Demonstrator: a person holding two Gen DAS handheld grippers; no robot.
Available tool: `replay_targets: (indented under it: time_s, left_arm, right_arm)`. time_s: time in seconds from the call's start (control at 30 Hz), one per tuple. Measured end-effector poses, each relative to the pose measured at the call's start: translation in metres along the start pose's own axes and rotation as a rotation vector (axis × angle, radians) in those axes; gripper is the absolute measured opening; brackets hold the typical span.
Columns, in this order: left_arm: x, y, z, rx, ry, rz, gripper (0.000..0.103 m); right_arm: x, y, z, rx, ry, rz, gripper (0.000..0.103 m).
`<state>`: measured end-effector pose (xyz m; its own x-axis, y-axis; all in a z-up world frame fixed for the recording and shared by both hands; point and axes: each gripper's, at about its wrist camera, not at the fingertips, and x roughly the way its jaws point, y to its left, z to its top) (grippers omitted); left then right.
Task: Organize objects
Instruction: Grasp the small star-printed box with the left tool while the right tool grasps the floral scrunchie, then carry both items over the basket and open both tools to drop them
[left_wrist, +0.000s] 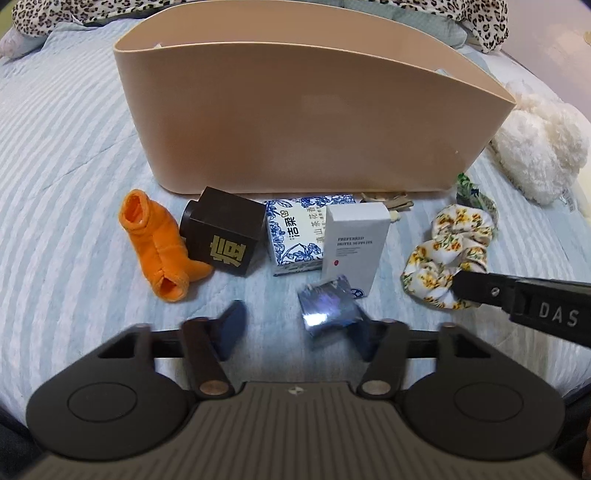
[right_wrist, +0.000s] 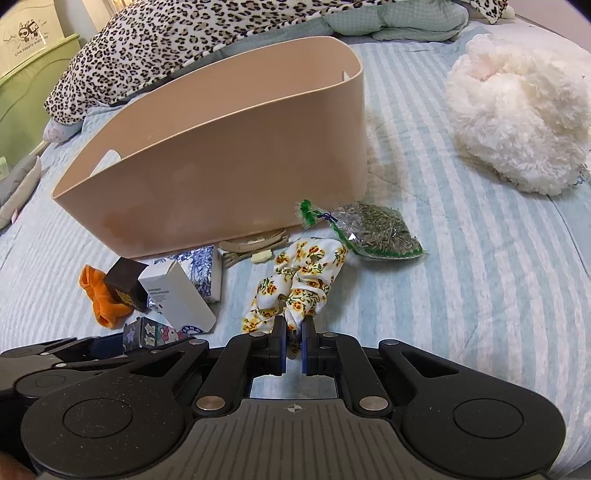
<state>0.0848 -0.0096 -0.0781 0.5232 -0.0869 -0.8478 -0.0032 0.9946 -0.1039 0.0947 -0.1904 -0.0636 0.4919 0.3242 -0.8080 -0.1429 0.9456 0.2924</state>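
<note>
A tall beige bin (left_wrist: 295, 122) stands on the striped bed; it also shows in the right wrist view (right_wrist: 221, 177). In front lie an orange cloth (left_wrist: 159, 245), a dark brown box (left_wrist: 225, 236), a blue-and-white floral box (left_wrist: 295, 236), a white box (left_wrist: 352, 243) and a shiny foil packet (left_wrist: 328, 306). My left gripper (left_wrist: 299, 325) is open, its fingers on either side of the foil packet. My right gripper (right_wrist: 293, 339) is shut on a yellow floral scrunchie (right_wrist: 295, 288), which also shows in the left wrist view (left_wrist: 447, 258).
A clear bag of dried herbs (right_wrist: 376, 230) lies right of the bin, with hair clips (right_wrist: 255, 245) beside it. A fluffy white plush (right_wrist: 517, 122) sits at the right. A leopard-print blanket (right_wrist: 177, 40) lies behind the bin.
</note>
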Motion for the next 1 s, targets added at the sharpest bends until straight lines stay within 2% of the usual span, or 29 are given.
replay_targets:
  time_s: [0.03,0.07,0.1,0.23,0.43,0.8,1.0]
  left_arm:
    - [-0.002,0.001,0.000,0.003,0.000,-0.002,0.043]
    - [-0.003,0.003,-0.001,0.005,0.003,-0.007,0.028]
    - [-0.005,0.006,-0.001,-0.001,0.007,-0.018,0.025]
    - [-0.026,0.025,-0.008,-0.028,-0.008,-0.061,0.025]
    - [-0.040,0.028,-0.006,-0.025,-0.060,-0.102,0.025]
    - [-0.064,0.039,0.003,-0.043,-0.118,-0.106,0.025]
    - [-0.093,0.040,0.027,-0.005,-0.224,-0.083,0.025]
  right_arm:
    - [-0.001,0.000,0.001,0.002,-0.002,0.003,0.007]
    - [-0.002,0.000,0.001,0.002,-0.004,0.007,0.007]
    - [-0.003,0.001,0.002,-0.001,-0.008,0.012,0.007]
    - [-0.015,0.012,0.006,-0.032,-0.043,0.020,0.007]
    - [-0.033,0.021,0.014,-0.042,-0.088,0.031,0.007]
    - [-0.055,0.022,0.026,-0.030,-0.147,0.050,0.007]
    - [-0.071,0.026,0.046,-0.041,-0.214,0.055,0.007]
